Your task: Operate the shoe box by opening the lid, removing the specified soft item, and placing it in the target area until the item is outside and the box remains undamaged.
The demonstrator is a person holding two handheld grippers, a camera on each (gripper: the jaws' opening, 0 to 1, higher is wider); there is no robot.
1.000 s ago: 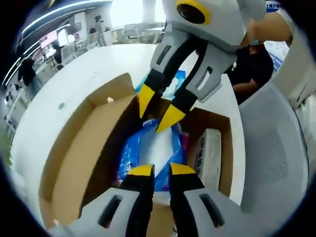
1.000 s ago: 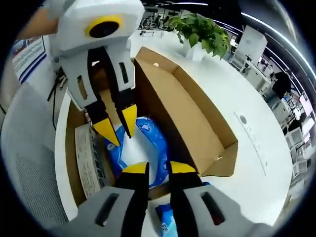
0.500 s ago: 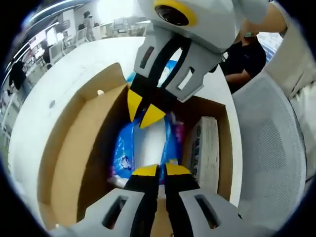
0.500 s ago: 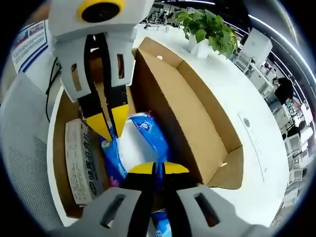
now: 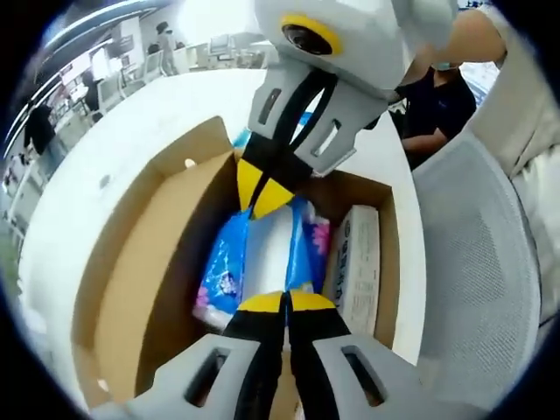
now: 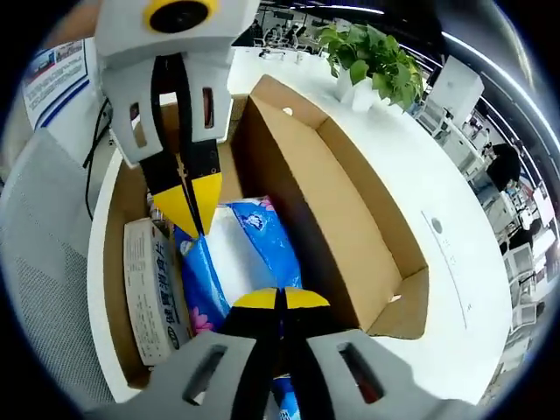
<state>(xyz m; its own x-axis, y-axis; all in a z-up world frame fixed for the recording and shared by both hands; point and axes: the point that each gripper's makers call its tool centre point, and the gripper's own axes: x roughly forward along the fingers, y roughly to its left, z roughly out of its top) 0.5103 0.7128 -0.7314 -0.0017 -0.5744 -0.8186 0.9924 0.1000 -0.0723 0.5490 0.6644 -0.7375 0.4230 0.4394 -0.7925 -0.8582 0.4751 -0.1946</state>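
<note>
Both claws have closed: left claw (image 5: 284, 302) and right claw (image 6: 280, 298) pinch the blue pack (image 6: 236, 258).

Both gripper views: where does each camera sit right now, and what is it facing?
Left gripper view: rides the left tongs, looking down into the open shoe box; the right tongs enter from above, and a person's arm shows at upper right.
Right gripper view: rides the right tongs, looking into the box from the opposite end; a potted plant stands beyond.
Shared: the blue soft pack, pinched at opposite ends, and the white carton.
</note>
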